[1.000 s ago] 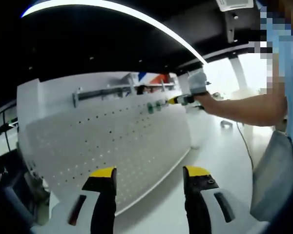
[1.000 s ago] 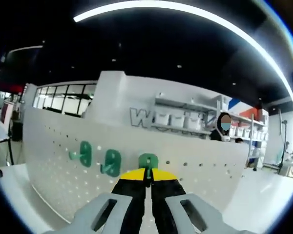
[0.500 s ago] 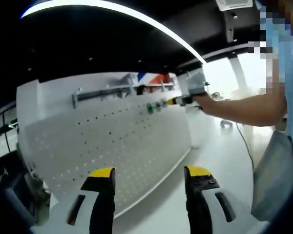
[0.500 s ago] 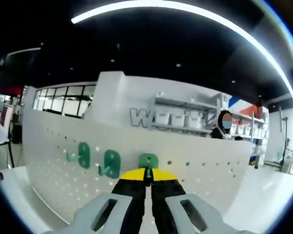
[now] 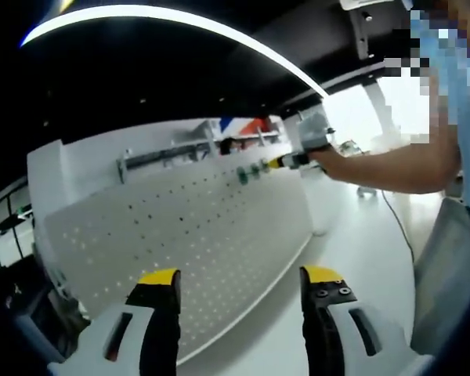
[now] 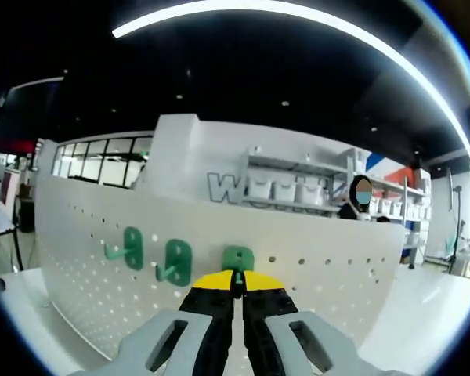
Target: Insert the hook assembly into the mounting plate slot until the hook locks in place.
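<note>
A white pegboard mounting plate (image 6: 313, 274) stands upright on the table. Three green hooks sit in a row near its top edge. My right gripper (image 6: 236, 276) is shut on the stem of the rightmost green hook (image 6: 237, 258), whose backplate lies against the board. Two more green hooks (image 6: 176, 261) (image 6: 129, 247) hang to its left. In the left gripper view the same pegboard (image 5: 188, 235) stretches away, with the green hooks (image 5: 251, 171) small at its far end and the right gripper (image 5: 286, 162) held there by a person's hand. My left gripper (image 5: 239, 278) is open and holds nothing.
The pegboard stands on a white tabletop (image 5: 352, 243). A person's arm (image 5: 384, 168) reaches across from the right in the left gripper view. Behind the board are white shelves (image 6: 298, 188) with bins and a person standing far back. A cable (image 5: 395, 223) lies on the table.
The left gripper view has shifted slightly, so the pegboard sits a little lower and wider. The right gripper stays shut on the hook at the board.
</note>
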The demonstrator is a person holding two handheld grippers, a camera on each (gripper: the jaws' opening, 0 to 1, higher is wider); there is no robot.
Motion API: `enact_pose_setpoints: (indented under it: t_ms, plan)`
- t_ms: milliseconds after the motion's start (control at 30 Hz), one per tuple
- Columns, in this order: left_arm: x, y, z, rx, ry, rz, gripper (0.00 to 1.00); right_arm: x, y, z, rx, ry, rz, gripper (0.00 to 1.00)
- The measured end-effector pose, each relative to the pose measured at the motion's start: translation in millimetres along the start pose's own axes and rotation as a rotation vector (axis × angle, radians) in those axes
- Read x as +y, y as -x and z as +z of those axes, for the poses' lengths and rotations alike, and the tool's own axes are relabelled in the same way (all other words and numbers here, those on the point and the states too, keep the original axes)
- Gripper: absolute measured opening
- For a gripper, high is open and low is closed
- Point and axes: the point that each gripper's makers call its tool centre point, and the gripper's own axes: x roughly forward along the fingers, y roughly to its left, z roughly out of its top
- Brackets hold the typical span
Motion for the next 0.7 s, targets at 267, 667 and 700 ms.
enact_pose_setpoints:
  t_ms: [267, 667, 700]
  plan:
    - [2.4, 0.7, 2.6, -0.004, -0.013, 0.009, 0.64, 1.2, -1.5, -1.3, 0.007, 0.005, 0.000, 0.01]
    - [3.5, 0.4, 3.7, -0.007, -0.018, 0.009, 0.64, 1.8, -3.4, -2.5, 0.022, 0.037, 0.005, 0.01]
    - [3.5, 0.2, 4.1, -0.008, -0.018, 0.010, 0.64, 1.9, -3.7, -2.8, 0.025, 0.042, 0.005, 0.01]
